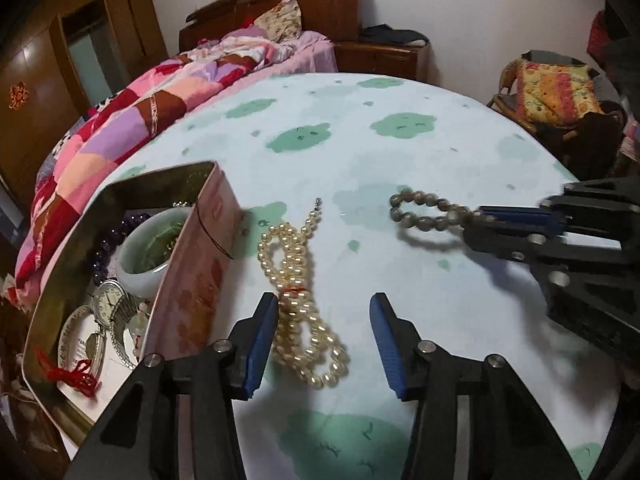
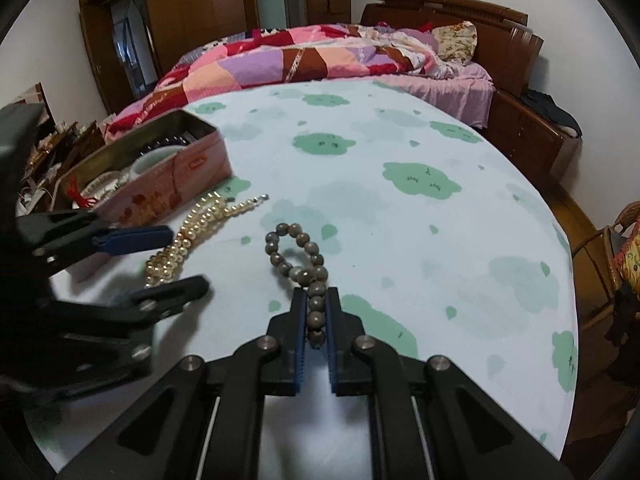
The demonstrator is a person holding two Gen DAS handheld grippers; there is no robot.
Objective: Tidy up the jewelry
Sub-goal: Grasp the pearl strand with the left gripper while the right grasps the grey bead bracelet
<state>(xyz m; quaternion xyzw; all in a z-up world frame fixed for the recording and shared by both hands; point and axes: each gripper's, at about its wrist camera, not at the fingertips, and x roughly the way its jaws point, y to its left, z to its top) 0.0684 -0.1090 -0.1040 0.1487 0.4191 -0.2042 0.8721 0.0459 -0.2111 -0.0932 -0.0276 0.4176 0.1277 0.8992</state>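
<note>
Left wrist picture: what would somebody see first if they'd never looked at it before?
Probably the pearl necklace, bunched on the green-patterned tablecloth between the fingers of the open left gripper. To its right, the right gripper pinches a grey bead bracelet. At the left stands an open tin box holding a wristwatch and a jade bangle.

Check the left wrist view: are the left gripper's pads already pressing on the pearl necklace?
No: the left gripper stands open, its blue pads either side of the pearl necklace, with a clear gap on the right side.
</note>
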